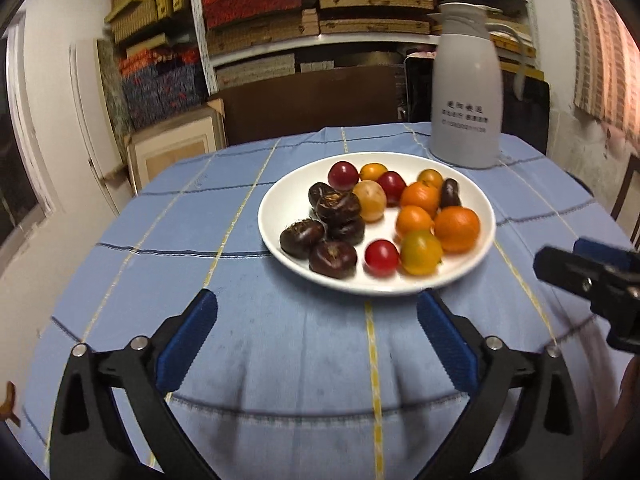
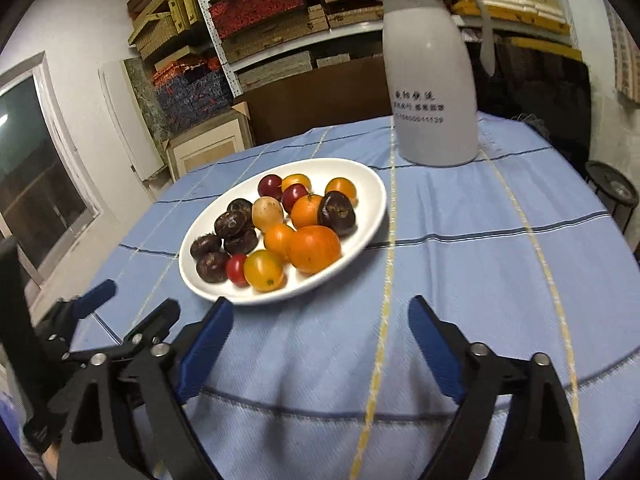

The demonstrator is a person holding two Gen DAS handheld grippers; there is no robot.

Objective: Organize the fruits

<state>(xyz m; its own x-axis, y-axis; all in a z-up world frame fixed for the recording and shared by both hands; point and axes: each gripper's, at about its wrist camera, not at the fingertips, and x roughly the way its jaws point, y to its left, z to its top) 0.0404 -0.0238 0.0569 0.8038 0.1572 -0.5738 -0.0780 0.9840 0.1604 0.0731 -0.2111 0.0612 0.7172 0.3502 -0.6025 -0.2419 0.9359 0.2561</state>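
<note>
On blue checked tablecloth [image 1: 248, 360]: white plate [image 1: 480, 240] w/ fruit, shelves [image 1: 260, 20] behind

This looks like a storeroom or back room of a home — a metal shelf rack [image 1: 256, 20] along the far wall is crammed with flat woven and red patterned boxes [image 1: 250, 0], with framed panels [image 1: 176, 152] leaning on the floor beneath. A window [image 2: 36, 160] sits in the white wall at the left. Near the desk's [image 1: 280, 360] far edge — under a blue checked cloth — stands a white thermos jug [image 1: 466, 88] beside a plate of fruit [image 1: 276, 216].
</note>
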